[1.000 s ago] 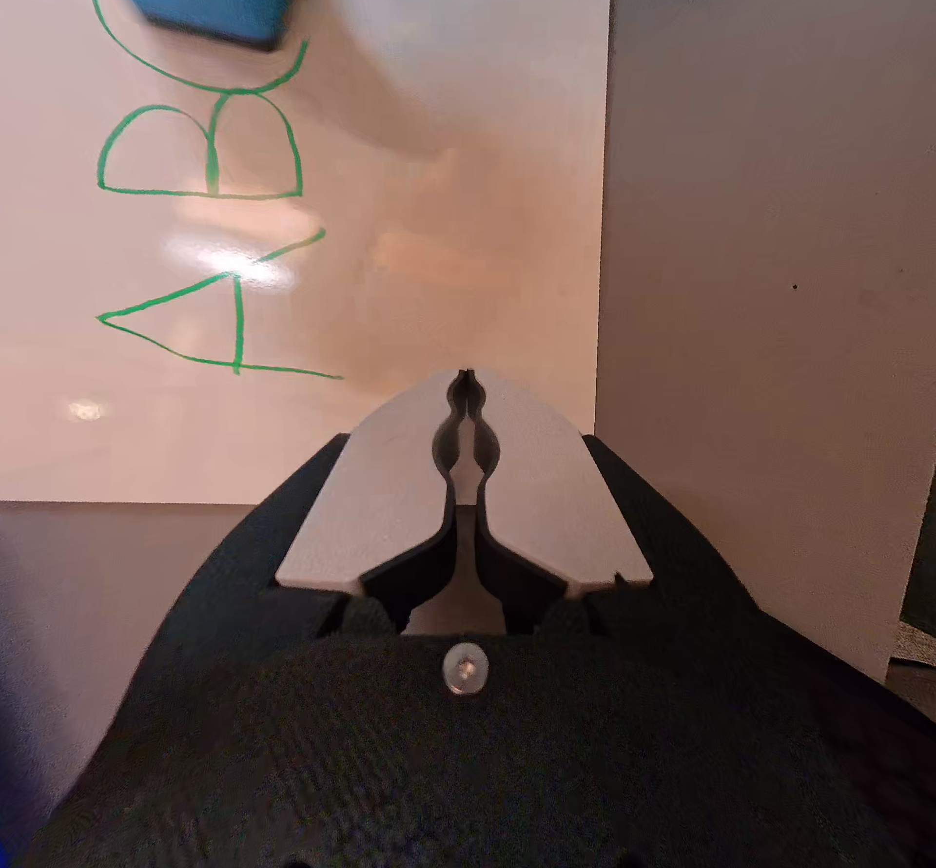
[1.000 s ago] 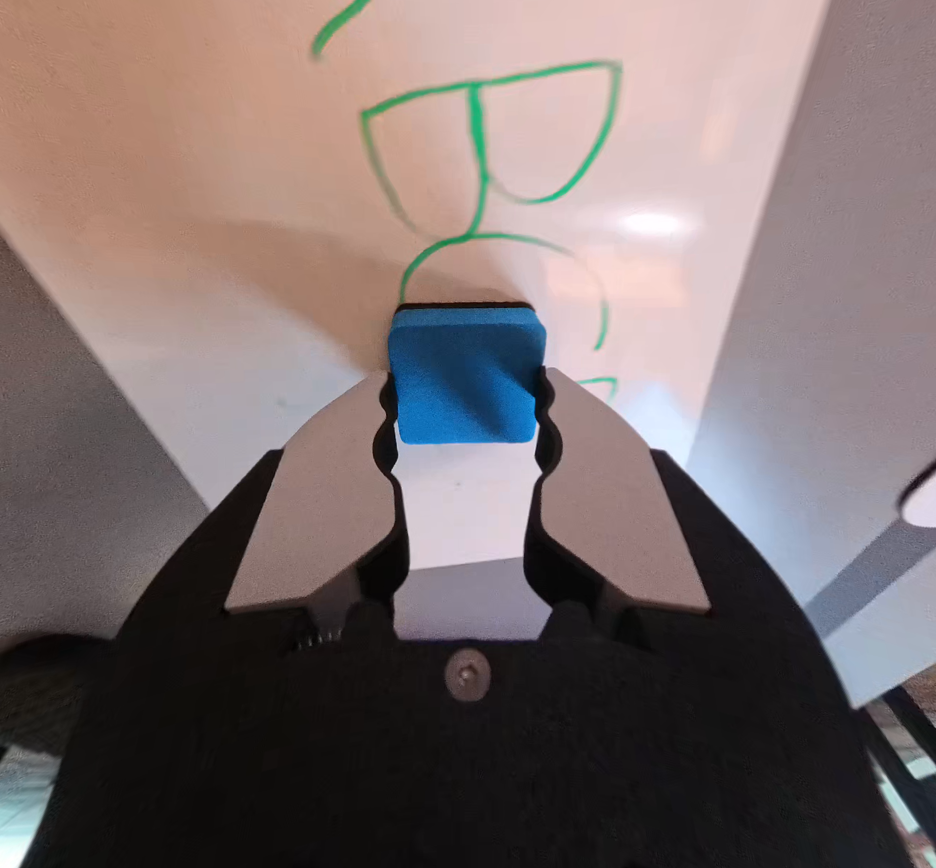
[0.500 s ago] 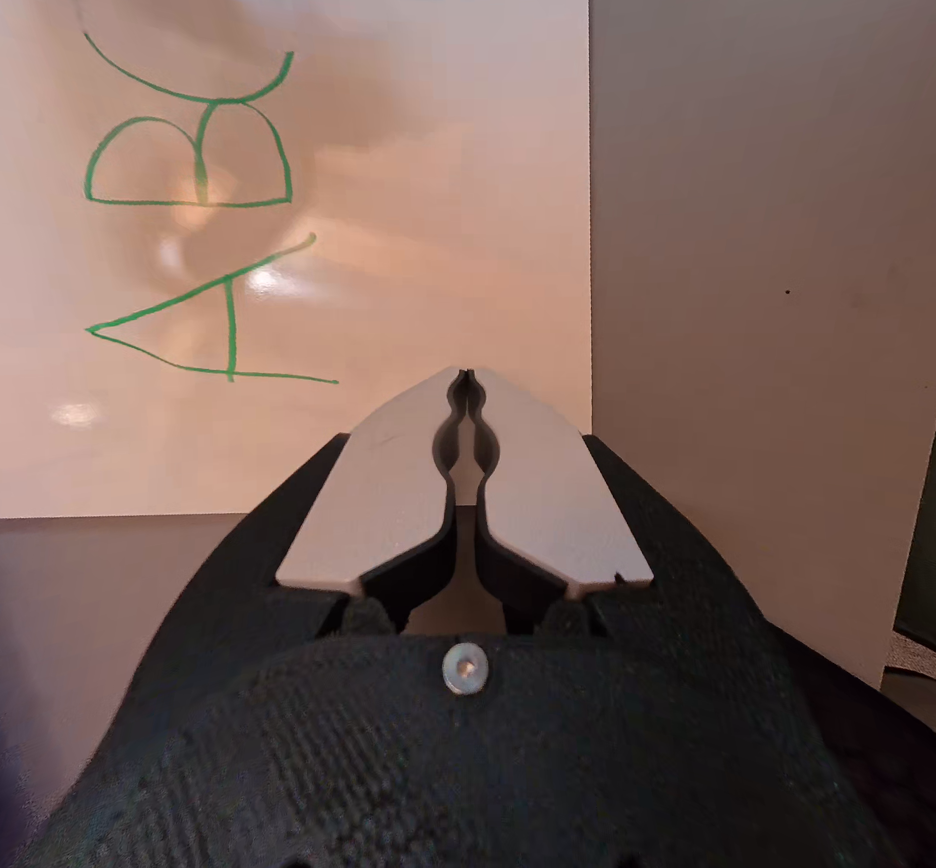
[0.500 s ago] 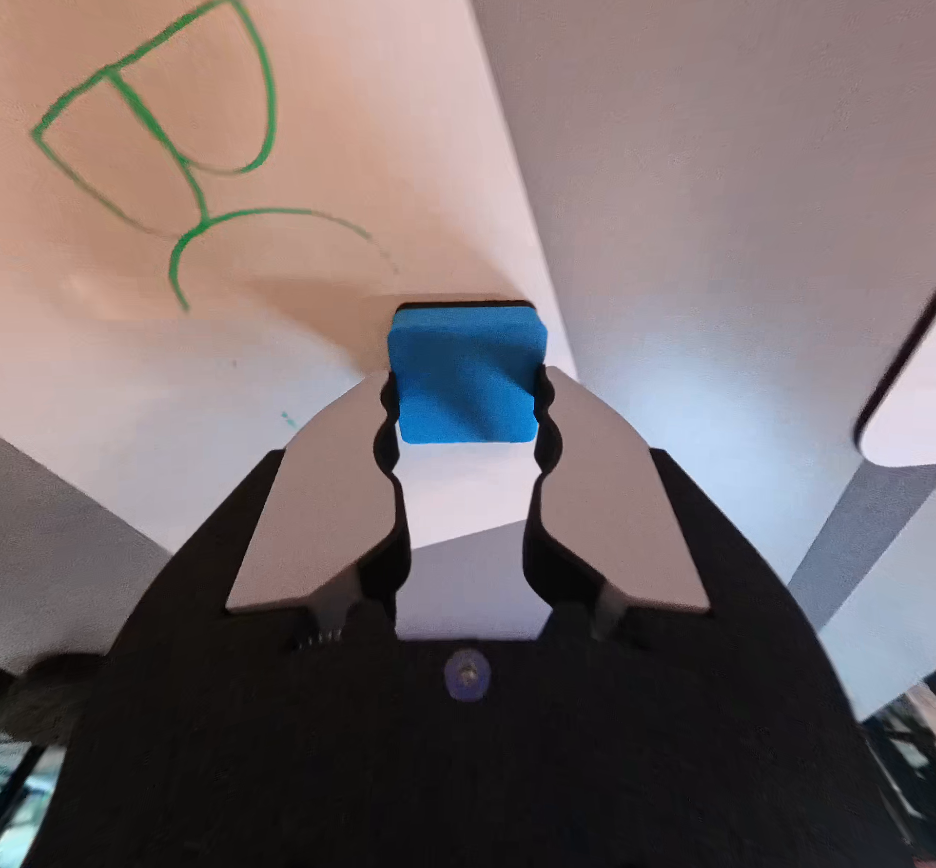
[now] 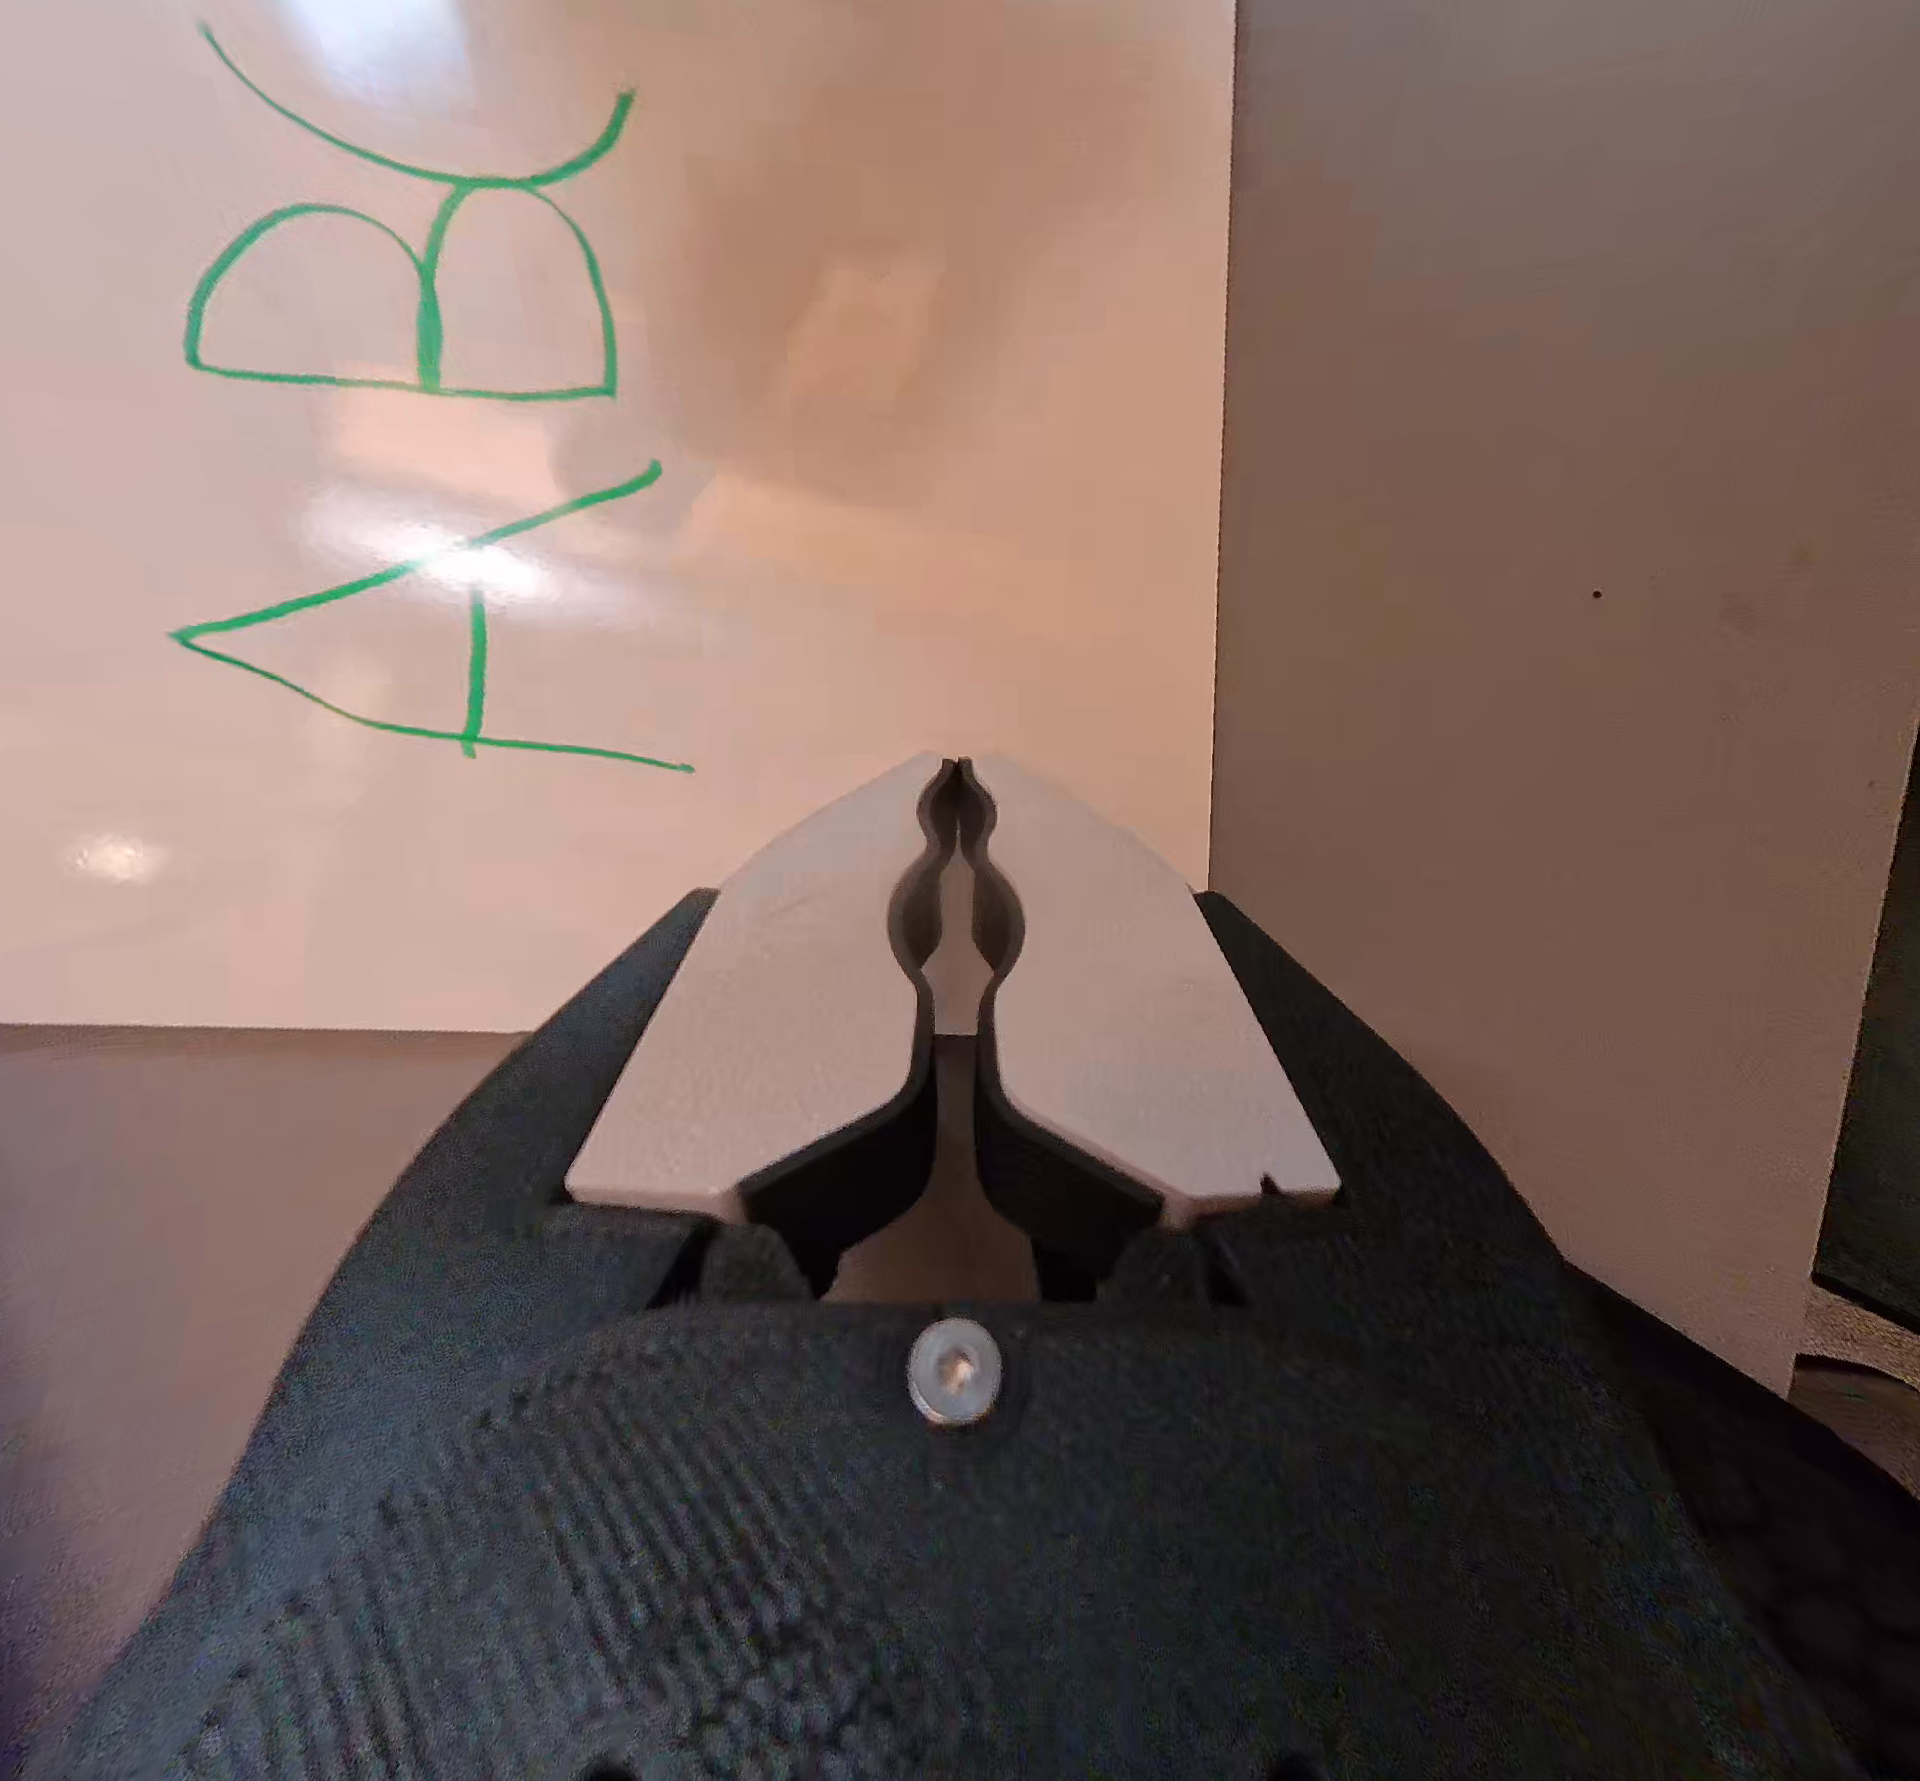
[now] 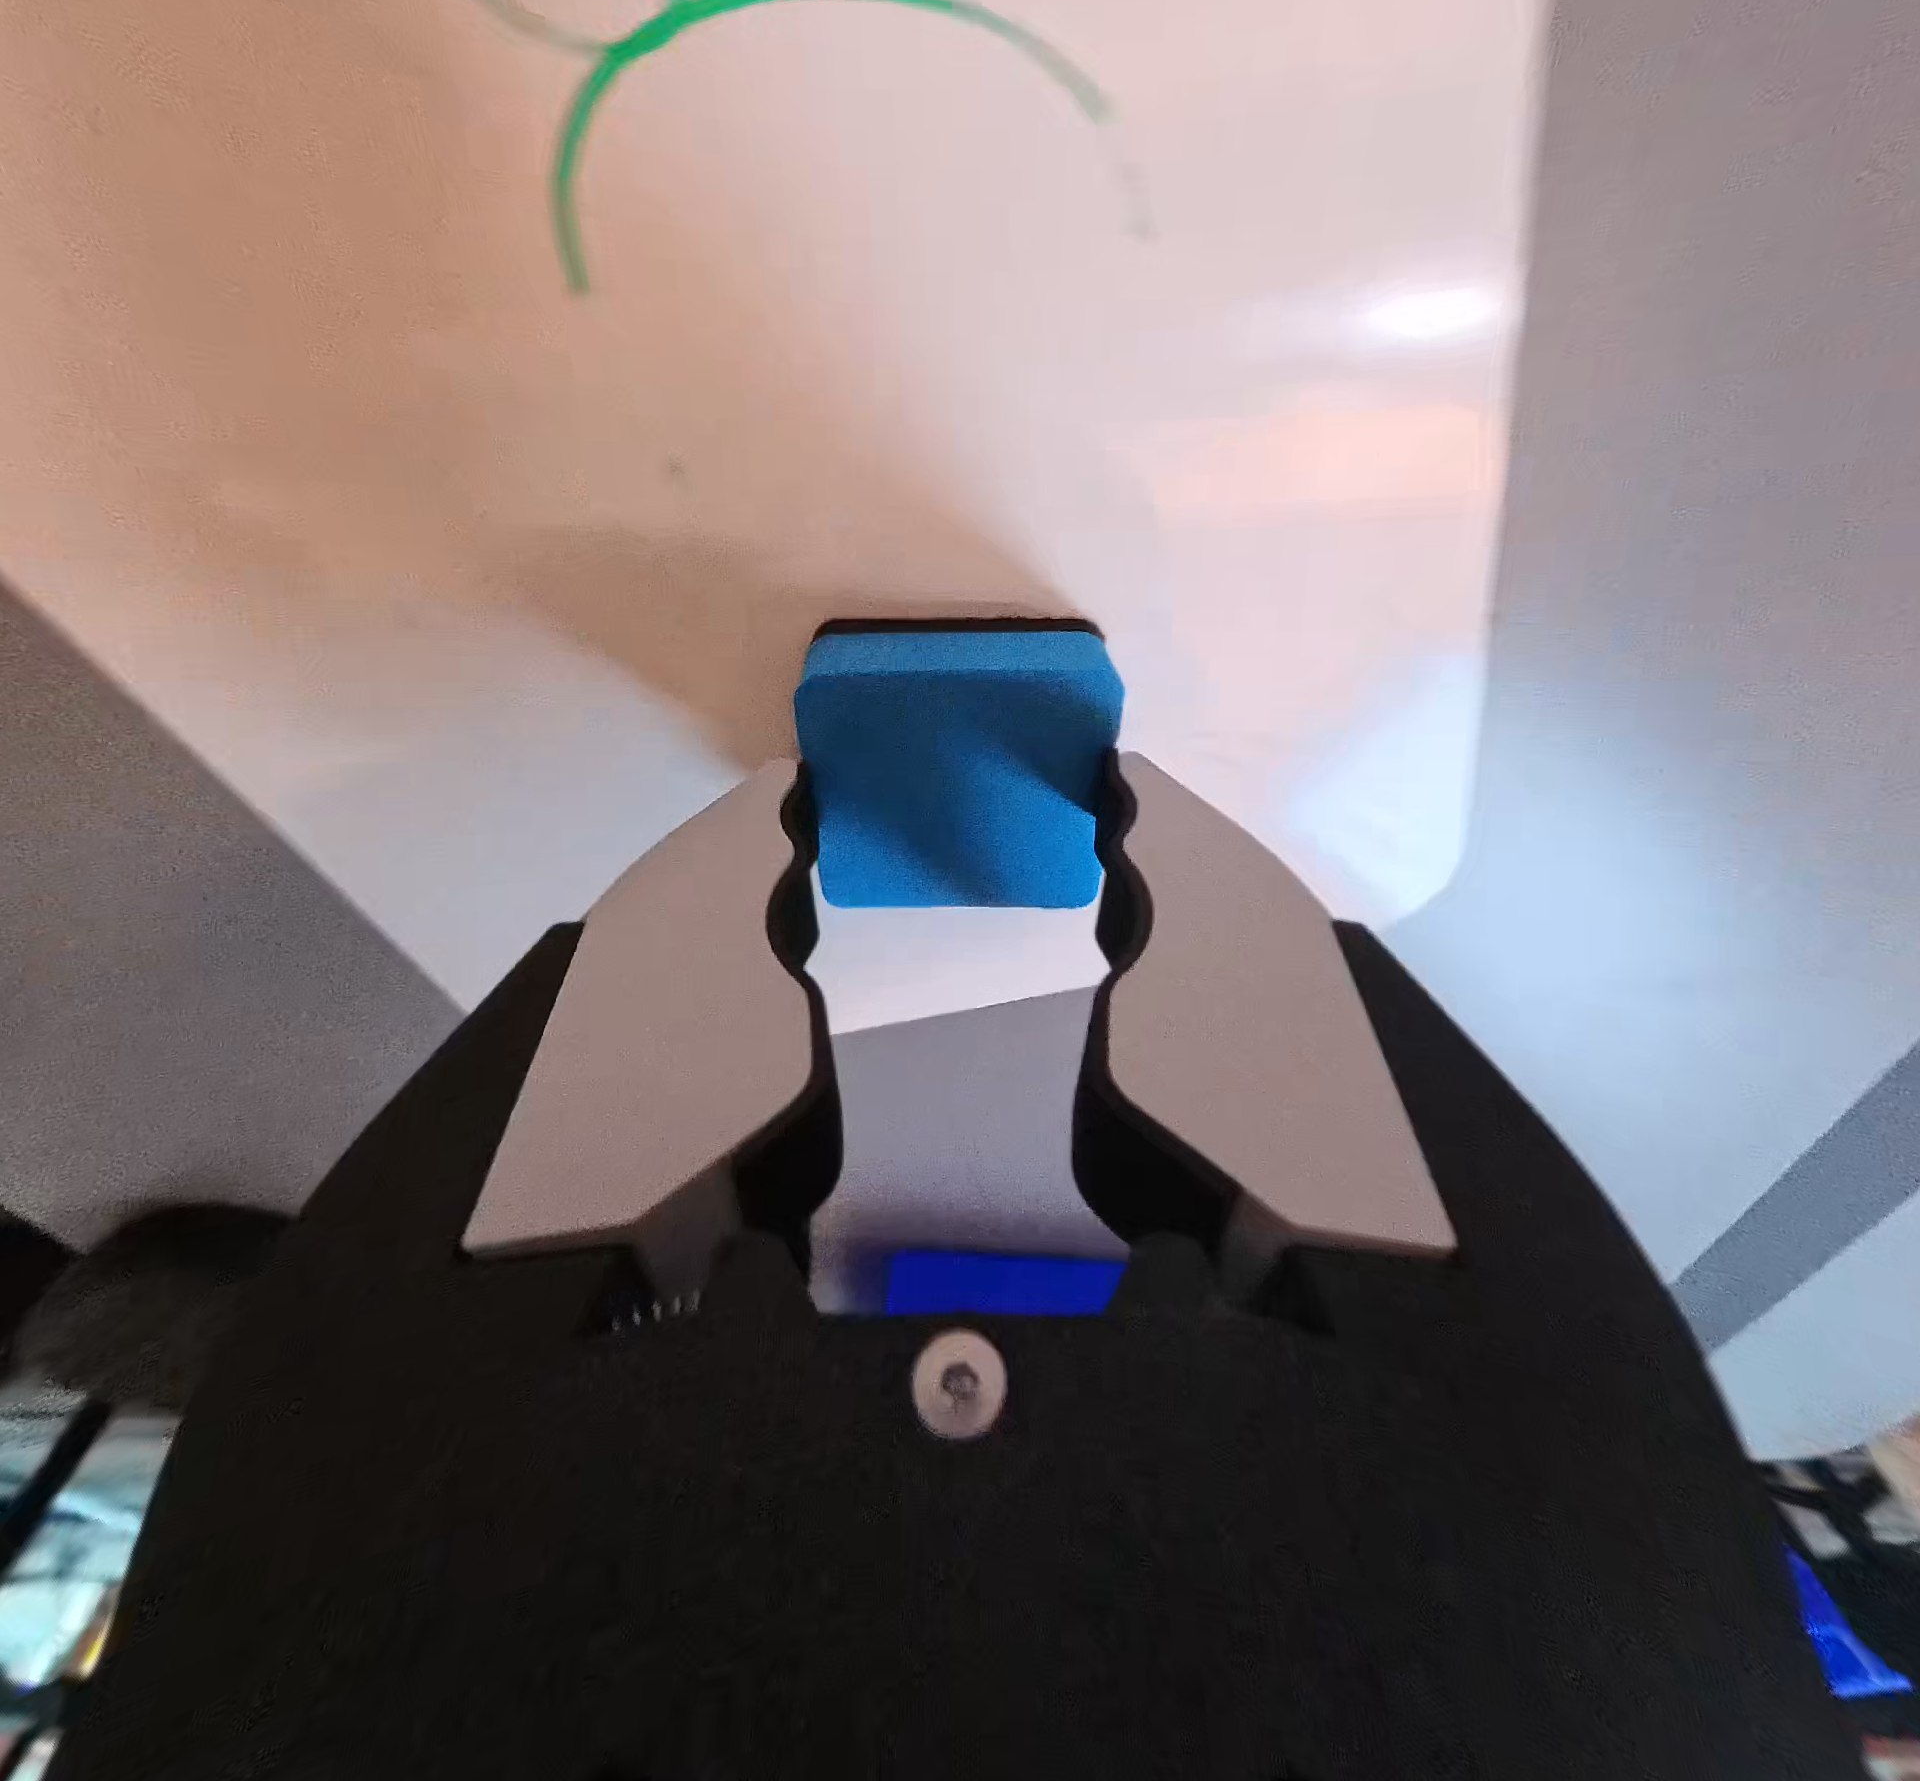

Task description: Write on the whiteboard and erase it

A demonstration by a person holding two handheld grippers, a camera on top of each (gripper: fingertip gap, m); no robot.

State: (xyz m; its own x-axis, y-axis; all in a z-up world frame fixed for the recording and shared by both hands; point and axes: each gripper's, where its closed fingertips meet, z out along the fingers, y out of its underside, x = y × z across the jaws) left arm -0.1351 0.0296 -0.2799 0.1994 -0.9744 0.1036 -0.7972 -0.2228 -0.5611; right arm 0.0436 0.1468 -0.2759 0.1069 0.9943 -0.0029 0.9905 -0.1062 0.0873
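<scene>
On the glossy white whiteboard (image 6: pixel 935 381), the right gripper (image 6: pixel 956 796) clenched a blue foam eraser (image 6: pixel 956 775) near green marker strokes (image 5: pixel 416 318), which a tilted pad could merely smear, while the left gripper (image 5: pixel 958 775) was closed and empty.

Glossy whiteboard (image 5: pixel 831 173); matt foam eraser (image 6: pixel 956 786); rough black plastic gripper (image 6: pixel 956 775).

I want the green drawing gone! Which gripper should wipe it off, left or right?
Right, most likely. The right gripper already has its jaws shut on the blue eraser, close to the whiteboard. The left gripper is shut on nothing.
</scene>
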